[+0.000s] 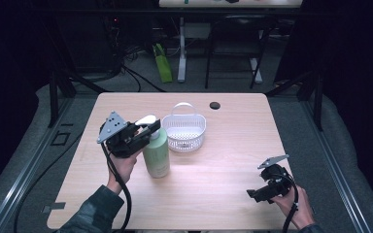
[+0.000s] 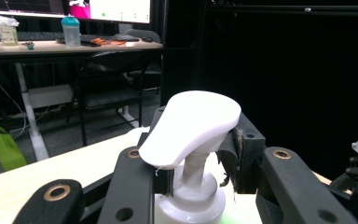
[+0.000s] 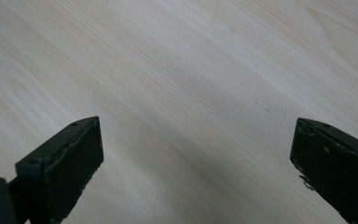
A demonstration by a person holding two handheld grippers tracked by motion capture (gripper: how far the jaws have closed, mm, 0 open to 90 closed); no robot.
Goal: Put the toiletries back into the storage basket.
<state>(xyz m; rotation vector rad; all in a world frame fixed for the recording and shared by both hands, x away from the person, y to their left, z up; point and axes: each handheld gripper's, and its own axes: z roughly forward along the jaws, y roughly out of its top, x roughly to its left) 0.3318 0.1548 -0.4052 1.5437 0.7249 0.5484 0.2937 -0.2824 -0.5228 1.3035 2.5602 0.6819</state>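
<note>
A light wooden tabletop [image 1: 213, 189] seen from above, with a person's forearms coming in over its near edge. A pale green pump bottle [image 1: 156, 154] stands upright left of the tabletop's centre, well in from the near edge, its white pump head [image 2: 191, 126] on top. The left gripper [image 1: 143, 132], held in the person's left hand [image 1: 122, 167], has its two black jaws closed on the white neck just under the pump head, one pad on each side. Just beside the bottle, toward the far edge, stands a white slotted basket [image 1: 186, 130] with a raised handle. A small dark disc [image 1: 215, 105] lies near the far edge. The right gripper [image 1: 253, 193] hangs low over the near right corner, well apart from the bottle, its jaws spread wide over bare wood with nothing between them
</note>
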